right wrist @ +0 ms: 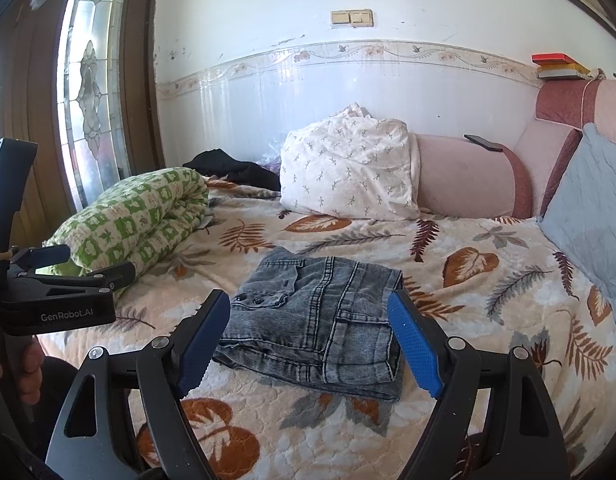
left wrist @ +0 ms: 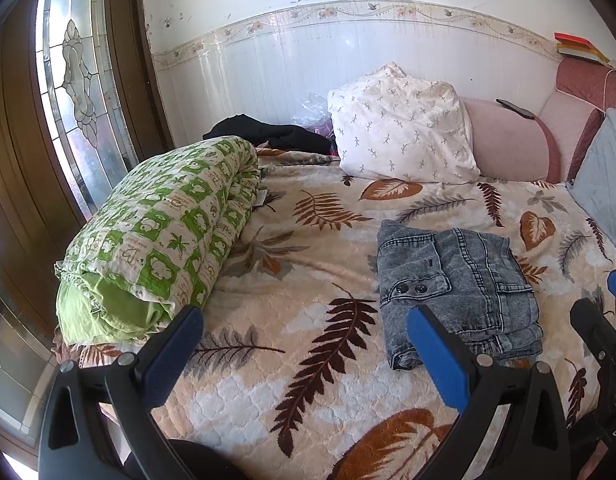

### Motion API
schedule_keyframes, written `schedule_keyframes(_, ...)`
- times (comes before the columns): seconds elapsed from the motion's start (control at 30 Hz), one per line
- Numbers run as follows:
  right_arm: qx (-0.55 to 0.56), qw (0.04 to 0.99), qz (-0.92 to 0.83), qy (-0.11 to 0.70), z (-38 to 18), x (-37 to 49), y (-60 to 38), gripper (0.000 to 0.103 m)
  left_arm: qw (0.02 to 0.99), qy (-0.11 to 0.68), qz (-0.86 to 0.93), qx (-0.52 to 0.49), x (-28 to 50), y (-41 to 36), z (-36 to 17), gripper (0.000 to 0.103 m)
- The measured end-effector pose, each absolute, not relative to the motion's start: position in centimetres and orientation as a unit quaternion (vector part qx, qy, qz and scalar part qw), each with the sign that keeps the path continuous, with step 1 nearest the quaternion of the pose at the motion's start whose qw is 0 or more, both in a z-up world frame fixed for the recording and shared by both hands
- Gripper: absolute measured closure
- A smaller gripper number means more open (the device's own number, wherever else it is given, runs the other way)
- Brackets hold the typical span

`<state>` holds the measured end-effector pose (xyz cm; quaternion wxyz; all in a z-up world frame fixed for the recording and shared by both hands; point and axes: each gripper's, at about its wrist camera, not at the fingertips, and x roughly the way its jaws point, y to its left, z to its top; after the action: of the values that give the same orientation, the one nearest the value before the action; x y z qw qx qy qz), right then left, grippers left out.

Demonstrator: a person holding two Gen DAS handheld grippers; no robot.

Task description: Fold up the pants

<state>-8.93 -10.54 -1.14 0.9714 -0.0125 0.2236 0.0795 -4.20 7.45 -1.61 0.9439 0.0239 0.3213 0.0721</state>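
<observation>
The grey washed denim pants [left wrist: 460, 288] lie folded into a compact stack on the leaf-patterned blanket [left wrist: 308, 320]. In the right wrist view the same pants [right wrist: 320, 320] sit just beyond my right gripper [right wrist: 308, 342]. Its blue pads stand wide apart on either side of the stack's near edge and do not press on it. My left gripper [left wrist: 303, 344] is open over bare blanket, left of the pants, with nothing between its fingers. Each gripper shows in the other's view: the right gripper [left wrist: 606, 300] at the right edge, the left gripper [right wrist: 83, 264] at the left with a hand [right wrist: 27, 368] below it.
A rolled green-and-white quilt [left wrist: 159, 240] lies along the bed's left side by the glass door [left wrist: 75, 80]. A white patterned pillow [left wrist: 400, 132], a pink bolster [left wrist: 508, 140] and a black garment [left wrist: 267, 132] sit at the wall. A grey-blue cushion [right wrist: 588, 216] leans at the right.
</observation>
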Motion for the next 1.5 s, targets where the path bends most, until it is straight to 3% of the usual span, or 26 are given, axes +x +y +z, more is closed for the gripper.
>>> schedule_keyframes(1.5,-0.041,0.970,0.100,0.218,-0.45,-8.37,-10.80,0.022,0.948,0.312,0.061,0.017,-4.58,7.58,-0.67,0.000)
